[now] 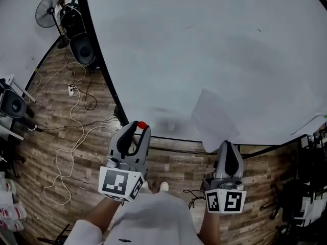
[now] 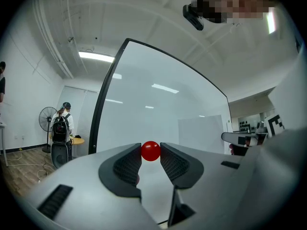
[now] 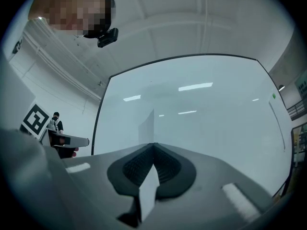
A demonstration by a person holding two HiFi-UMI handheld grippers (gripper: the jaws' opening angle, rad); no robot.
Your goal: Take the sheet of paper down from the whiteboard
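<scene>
1. the right claw (image 3: 153, 145) is closed tight. it pinches the sheet of paper (image 3: 146, 124) by its bottom edge.
2. in the right gripper view the paper is seen from the side. one part stands up past the tips of the jaws, and a small corner pokes out behind them.
3. in the head view the paper stands up from the right claw, in front of the low right part of the whiteboard (image 1: 204, 45). i cannot tell if it touches the board.
4. the left claw (image 2: 150, 152) holds a small red ball (image 2: 150, 150) between the tips of its two jaws. both pads touch the ball.
5. the left claw is to the left of the paper, near the bottom edge of the whiteboard, and does not touch the paper.
6. the whiteboard is big and has a dark frame.
7. under the board is a wood floor (image 1: 51, 121) with white cables (image 1: 65, 162) lying on it.
8. far off on the left there is a fan (image 1: 47, 10), and a person (image 2: 64, 115) stands near it.
</scene>
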